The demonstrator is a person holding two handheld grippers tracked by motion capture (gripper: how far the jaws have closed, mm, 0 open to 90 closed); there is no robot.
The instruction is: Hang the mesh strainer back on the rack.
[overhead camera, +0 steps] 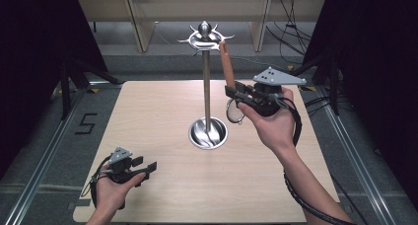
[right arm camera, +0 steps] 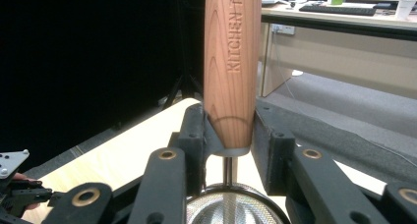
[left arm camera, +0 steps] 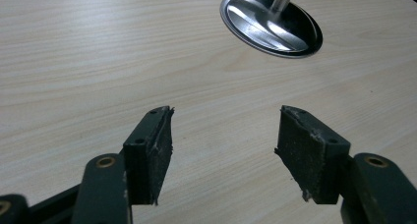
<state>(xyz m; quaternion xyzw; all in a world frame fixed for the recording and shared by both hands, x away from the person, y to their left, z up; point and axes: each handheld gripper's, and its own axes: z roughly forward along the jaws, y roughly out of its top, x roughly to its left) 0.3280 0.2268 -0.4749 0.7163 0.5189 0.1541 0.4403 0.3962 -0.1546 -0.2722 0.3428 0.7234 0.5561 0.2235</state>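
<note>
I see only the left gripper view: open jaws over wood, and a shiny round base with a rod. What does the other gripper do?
Observer: The right gripper is shut on a strainer, by its wooden handle.
Operator: Where is it, relative to the stand?
Observer: The handle points up, its tip near the hooks on top of the stand.
Operator: Anything written on the handle?
Observer: Yes, "KITCHEN TO", then the picture cuts it off.
</note>
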